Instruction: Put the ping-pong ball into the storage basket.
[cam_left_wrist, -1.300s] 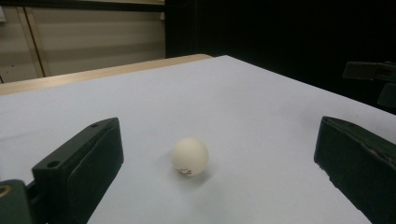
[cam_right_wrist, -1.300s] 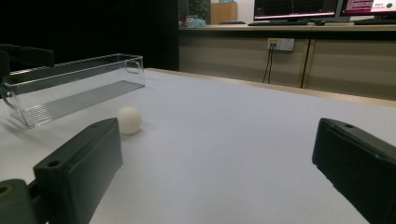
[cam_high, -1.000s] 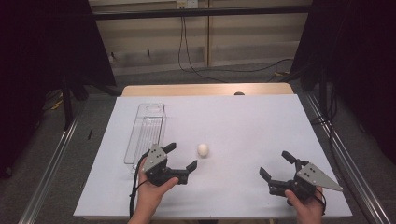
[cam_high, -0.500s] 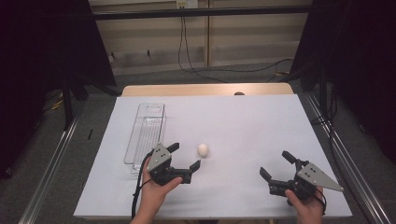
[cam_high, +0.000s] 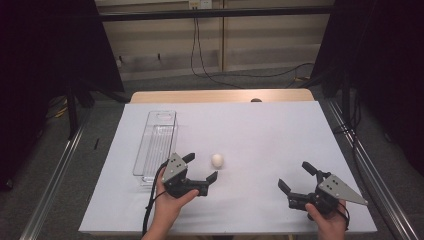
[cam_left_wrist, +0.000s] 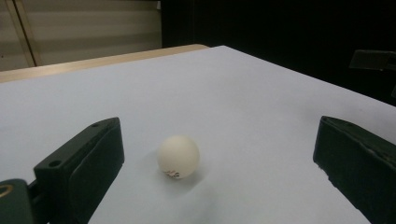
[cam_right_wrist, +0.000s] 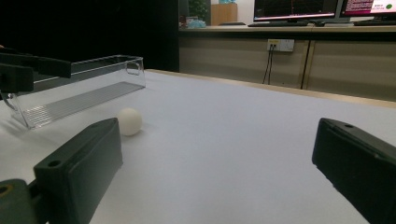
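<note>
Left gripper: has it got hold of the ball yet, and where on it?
Nothing is held. The left gripper is open, with the ball on the table between its jaws, touching neither. The right gripper is open and empty too.

White sheet (cam_high: 280, 145) covers the table top; bare wooden edge (cam_high: 220, 95) shows along the far side, with a small dark spot (cam_high: 256, 100) on it. Clear plastic tray (cam_high: 155, 142), long and narrow with a ribbed floor, lies lengthwise on the sheet's left part, open side up; in the right gripper view it stands at the left (cam_right_wrist: 79, 95), with a cut-out handle in its far end wall. Metal rails (cam_high: 55, 170) run along both sides of the table on grey floor. Black cables (cam_high: 200, 55) hang down the pale back wall and trail across the floor. A wall socket (cam_right_wrist: 277, 45) and lit monitors (cam_right_wrist: 299, 8) show beyond the table in the right gripper view.
</note>
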